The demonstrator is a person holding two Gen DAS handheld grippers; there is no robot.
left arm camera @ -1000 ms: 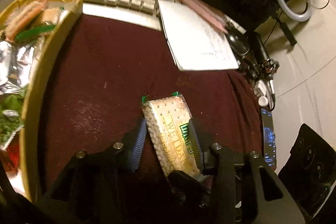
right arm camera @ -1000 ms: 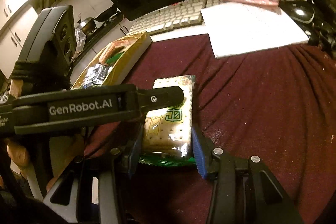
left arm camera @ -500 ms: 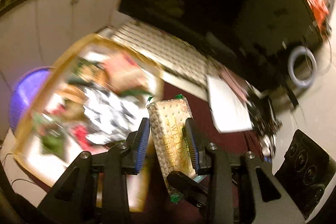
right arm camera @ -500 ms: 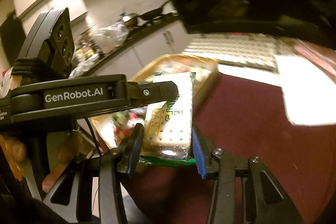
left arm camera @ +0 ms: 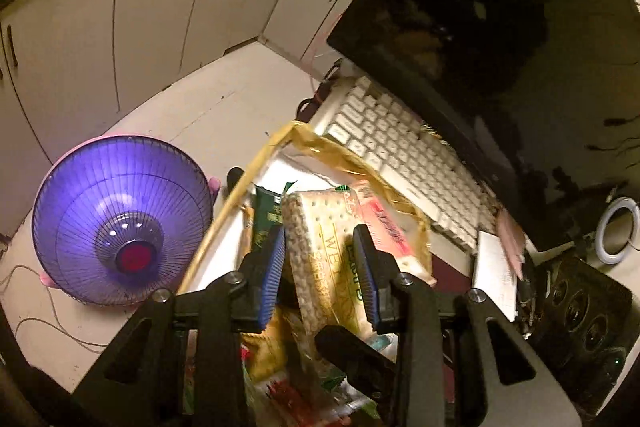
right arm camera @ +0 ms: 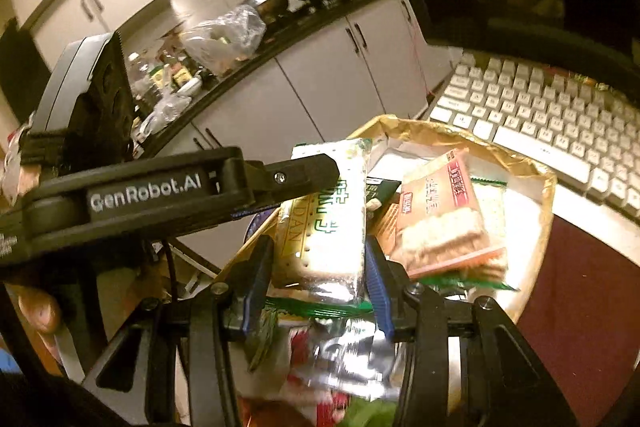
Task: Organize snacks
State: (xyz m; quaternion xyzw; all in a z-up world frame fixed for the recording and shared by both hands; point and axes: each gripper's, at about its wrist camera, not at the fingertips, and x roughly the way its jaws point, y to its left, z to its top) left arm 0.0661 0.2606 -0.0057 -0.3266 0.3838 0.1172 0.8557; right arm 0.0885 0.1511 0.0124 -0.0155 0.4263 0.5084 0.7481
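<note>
Gold-rimmed box (left arm camera: 256,171) sits at the surface edge, already crowded with snack packs. Both tongs clamp the same cracker pack (left arm camera: 320,247), a clear-wrapped stack with green print. Left tongs (left arm camera: 320,267) squeeze it across its width, blue pads pressing both sides. Right tongs (right arm camera: 320,263) pinch its lower end the same way, pads tight on the wrapper; the left tool's black arm crosses in at 9 o'clock in the right wrist view.

Cracker pack hangs in the air over the box, not yet resting on anything. Under it lie a red-label wafer pack (right arm camera: 440,219) at 3 o'clock of the held pack, a dark green pouch (left arm camera: 266,215) at 10 o'clock, silver foil wrappers (right arm camera: 352,359) at 6 o'clock, plus more blurred red and green bags that I cannot identify.

Beyond the box: white keyboard (left arm camera: 400,155) at 2 o'clock, dark monitor (left arm camera: 480,7) above it, notepad (left arm camera: 494,271) at 3 o'clock on the maroon cloth (right arm camera: 580,299). Purple fan (left arm camera: 120,219) stands on the floor at 9 o'clock.

Progress, my read: late stage for this item. Carry looks done, box mostly loaded. Left to do: lower the pack into a free gap, release both tongs. No other loose snacks show on the cloth, though much of it is out of frame, so I cannot tell whether more remain.
</note>
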